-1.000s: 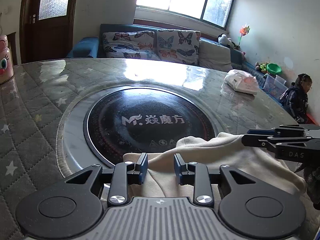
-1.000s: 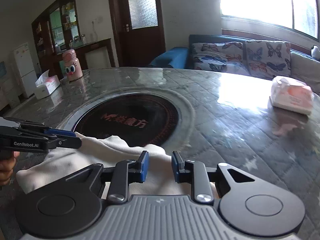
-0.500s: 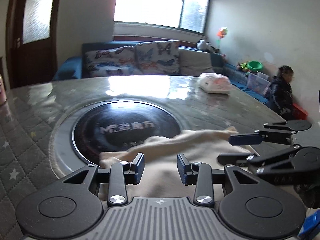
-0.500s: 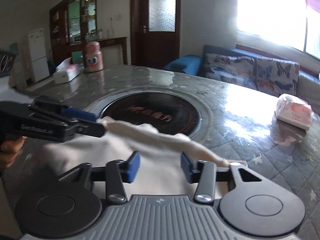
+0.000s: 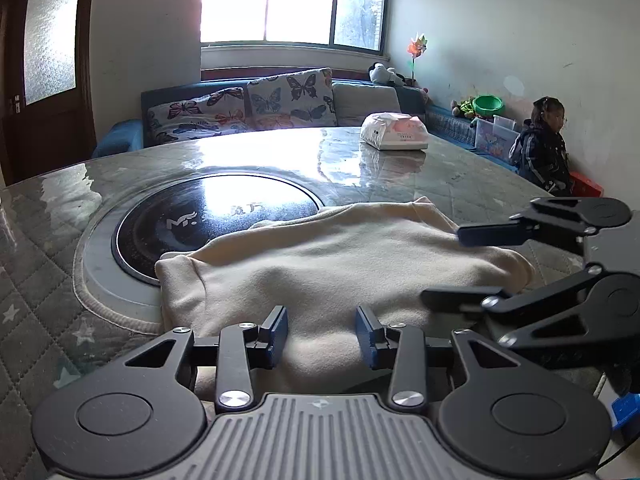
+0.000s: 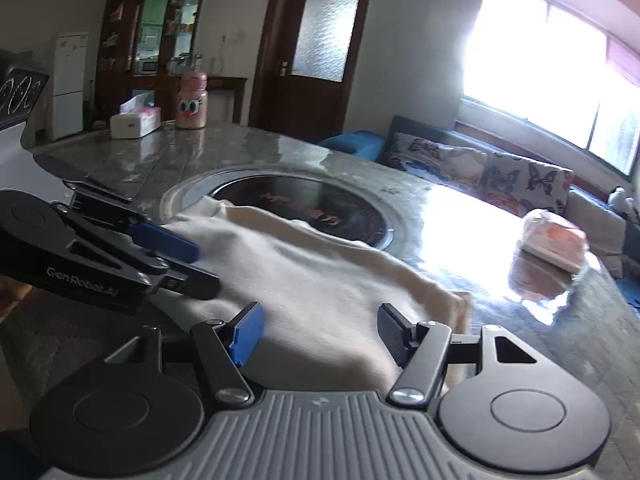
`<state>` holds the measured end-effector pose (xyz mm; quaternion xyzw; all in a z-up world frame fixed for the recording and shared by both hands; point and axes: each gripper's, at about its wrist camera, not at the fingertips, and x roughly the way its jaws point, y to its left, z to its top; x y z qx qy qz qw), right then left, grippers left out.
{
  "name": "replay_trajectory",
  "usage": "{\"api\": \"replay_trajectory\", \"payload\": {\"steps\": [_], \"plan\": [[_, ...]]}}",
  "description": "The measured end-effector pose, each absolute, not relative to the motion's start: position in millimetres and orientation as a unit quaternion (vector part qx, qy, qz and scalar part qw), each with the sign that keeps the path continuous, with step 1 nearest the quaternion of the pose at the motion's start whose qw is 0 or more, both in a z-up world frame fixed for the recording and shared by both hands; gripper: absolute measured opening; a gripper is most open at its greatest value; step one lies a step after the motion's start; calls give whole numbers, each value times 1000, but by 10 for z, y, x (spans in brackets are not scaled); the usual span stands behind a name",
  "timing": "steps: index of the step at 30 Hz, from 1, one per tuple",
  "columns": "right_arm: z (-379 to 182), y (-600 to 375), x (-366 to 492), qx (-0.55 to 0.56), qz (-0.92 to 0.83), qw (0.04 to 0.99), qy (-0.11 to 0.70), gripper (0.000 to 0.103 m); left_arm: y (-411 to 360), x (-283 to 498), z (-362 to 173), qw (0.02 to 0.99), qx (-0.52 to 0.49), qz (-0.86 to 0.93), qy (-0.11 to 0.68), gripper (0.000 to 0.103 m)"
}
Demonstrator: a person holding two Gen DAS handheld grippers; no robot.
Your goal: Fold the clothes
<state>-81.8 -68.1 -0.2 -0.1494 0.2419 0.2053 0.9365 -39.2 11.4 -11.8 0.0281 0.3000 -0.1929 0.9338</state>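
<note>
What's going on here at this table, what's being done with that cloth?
A person holding a gripper in each hand is folding a cream garment on the quilted table, partly over the round black cooktop. Both the left gripper and the right gripper are open, fingers apart just above the near edge of the fabric, gripping nothing. The garment lies in a flat folded bundle.

The near edge of the cream garment (image 5: 328, 264) is lying hidden behind the left gripper (image 5: 321, 332) body, and the right gripper (image 5: 460, 264) is running off the left wrist view's right edge. Window glare is washing out part of the lettering on the black round plate (image 5: 188, 216) and part of the table (image 6: 460, 216). The right wrist view is blurring the tissue pack (image 6: 554, 238), leaving its print unreadable.
</note>
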Motion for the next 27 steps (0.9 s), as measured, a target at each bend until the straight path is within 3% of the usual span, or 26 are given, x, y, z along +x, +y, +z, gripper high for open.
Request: {"api": "replay_trajectory", "payload": {"steps": [27], "plan": [[-74,-1356,-855,-86,115,954,262,75,256,-528,-85,942,22,-158,297,47]]}}
